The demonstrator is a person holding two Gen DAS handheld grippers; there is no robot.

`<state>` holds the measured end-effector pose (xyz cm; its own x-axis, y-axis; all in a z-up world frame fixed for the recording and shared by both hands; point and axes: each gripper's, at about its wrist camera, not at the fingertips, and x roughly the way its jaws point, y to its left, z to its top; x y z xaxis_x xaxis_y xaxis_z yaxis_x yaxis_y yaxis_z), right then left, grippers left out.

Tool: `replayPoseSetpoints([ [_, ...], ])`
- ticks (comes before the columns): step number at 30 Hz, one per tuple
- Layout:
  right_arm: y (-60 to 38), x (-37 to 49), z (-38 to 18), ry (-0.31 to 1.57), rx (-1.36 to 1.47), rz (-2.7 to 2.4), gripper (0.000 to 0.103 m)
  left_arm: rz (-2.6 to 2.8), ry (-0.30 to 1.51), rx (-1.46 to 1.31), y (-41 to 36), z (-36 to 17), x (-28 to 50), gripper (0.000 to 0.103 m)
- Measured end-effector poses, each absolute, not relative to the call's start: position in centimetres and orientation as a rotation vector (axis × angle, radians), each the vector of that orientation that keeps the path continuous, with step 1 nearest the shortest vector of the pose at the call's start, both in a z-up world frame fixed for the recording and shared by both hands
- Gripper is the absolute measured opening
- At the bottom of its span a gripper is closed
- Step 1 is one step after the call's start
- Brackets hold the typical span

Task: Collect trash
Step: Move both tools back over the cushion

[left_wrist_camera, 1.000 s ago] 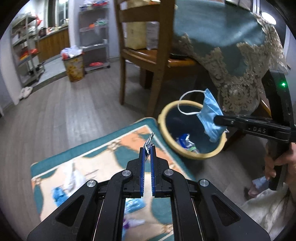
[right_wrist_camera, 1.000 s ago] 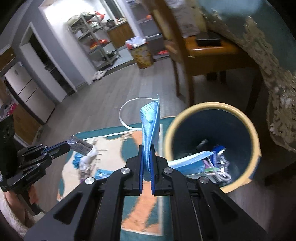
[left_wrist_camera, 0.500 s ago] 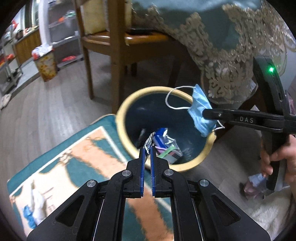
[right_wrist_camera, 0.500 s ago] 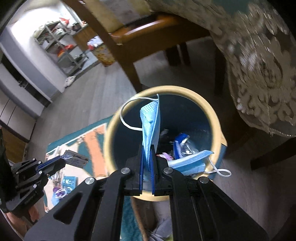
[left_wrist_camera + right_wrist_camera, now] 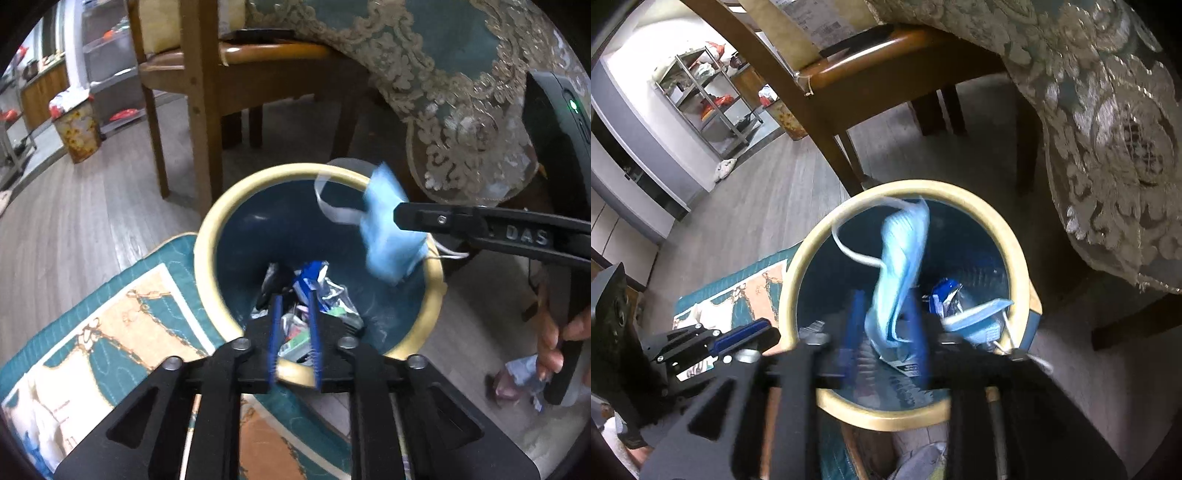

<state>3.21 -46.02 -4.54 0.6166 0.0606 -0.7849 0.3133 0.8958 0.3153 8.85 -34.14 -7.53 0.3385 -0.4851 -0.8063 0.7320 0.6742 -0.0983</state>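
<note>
A round bin [image 5: 207, 254] with a cream rim and dark blue inside stands on the floor; it also shows in the right wrist view [image 5: 1015, 251]. Wrappers and other trash [image 5: 325, 291] lie at its bottom. My left gripper [image 5: 293, 299] is open and empty over the bin's near rim. My right gripper [image 5: 886, 295] is open above the bin; it also shows in the left wrist view [image 5: 397, 218]. A blue face mask [image 5: 905, 251] hangs loose between the right jaws, blurred; it also shows in the left wrist view [image 5: 388, 236].
A wooden chair [image 5: 199, 92] stands just behind the bin. A table with a lace-edged green cloth [image 5: 461, 92] hangs to the right. A patterned rug [image 5: 110, 332] lies at the left of the bin. A second bin [image 5: 77, 129] stands far left.
Both grippers have opened over the bin. The silver wrapper has left the left gripper. The mask has come loose from the right jaws and is blurred with motion.
</note>
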Motion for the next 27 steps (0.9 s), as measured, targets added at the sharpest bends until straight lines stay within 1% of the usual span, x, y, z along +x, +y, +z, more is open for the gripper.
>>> replayPoseSetpoints([
  [1,-46.0,3.2,-4.4,0.896,0.451,-0.154,0.048,-0.804,0.923,0.295,-33.8,-7.3,9.0,0.024],
  [4,-46.1,3.3,-4.3,0.896,0.458,-0.156,0.048,-0.788,0.912,0.288,-33.0,-6.7,9.1,0.026],
  [6,-45.9,3.3,-3.9,0.886,0.462,-0.155,0.052,-0.784,0.903,0.285,-32.4,-6.2,8.9,0.033],
  [7,-45.6,3.3,-3.6,0.878,0.457,-0.154,0.057,-0.779,0.894,0.286,-32.0,-5.8,8.8,0.036],
  [8,-45.3,3.4,-3.3,0.873,0.450,-0.151,0.060,-0.776,0.887,0.287,-31.7,-5.5,8.7,0.041],
  [9,-45.0,3.3,-3.0,0.869,0.443,-0.146,0.061,-0.775,0.877,0.288,-31.3,-5.1,8.5,0.045],
  [10,-44.5,3.1,-2.6,0.864,0.437,-0.141,0.063,-0.773,0.869,0.289,-31.0,-4.7,8.3,0.048],
  [11,-44.2,3.0,-2.3,0.859,0.437,-0.136,0.069,-0.769,0.860,0.291,-30.4,-4.1,8.0,0.056],
  [12,-43.8,2.9,-1.9,0.851,0.440,-0.129,0.072,-0.761,0.850,0.293,-29.9,-3.6,7.8,0.064],
  [14,-42.8,2.5,-1.0,0.830,0.443,-0.117,0.082,-0.749,0.831,0.288,-28.8,-2.4,7.3,0.073],
  [15,-42.4,2.4,-0.7,0.823,0.441,-0.115,0.084,-0.743,0.826,0.286,-28.4,-2.0,7.1,0.079],
  [16,-41.8,2.2,-0.2,0.816,0.434,-0.112,0.089,-0.731,0.819,0.284,-27.8,-1.5,7.0,0.082],
  [17,-41.2,2.0,0.3,0.808,0.426,-0.111,0.095,-0.715,0.807,0.283,-27.0,-0.7,6.6,0.088],
  [18,-40.8,1.9,0.6,0.802,0.420,-0.109,0.097,-0.704,0.797,0.280,-26.5,-0.1,6.5,0.091],
  [23,-38.4,1.4,1.9,0.786,0.413,-0.093,0.098,-0.649,0.754,0.256,-22.0,3.2,5.2,0.093],
  [27,-36.3,1.4,2.3,0.788,0.399,-0.077,0.098,-0.600,0.719,0.295,-18.7,5.1,4.3,0.093],
])
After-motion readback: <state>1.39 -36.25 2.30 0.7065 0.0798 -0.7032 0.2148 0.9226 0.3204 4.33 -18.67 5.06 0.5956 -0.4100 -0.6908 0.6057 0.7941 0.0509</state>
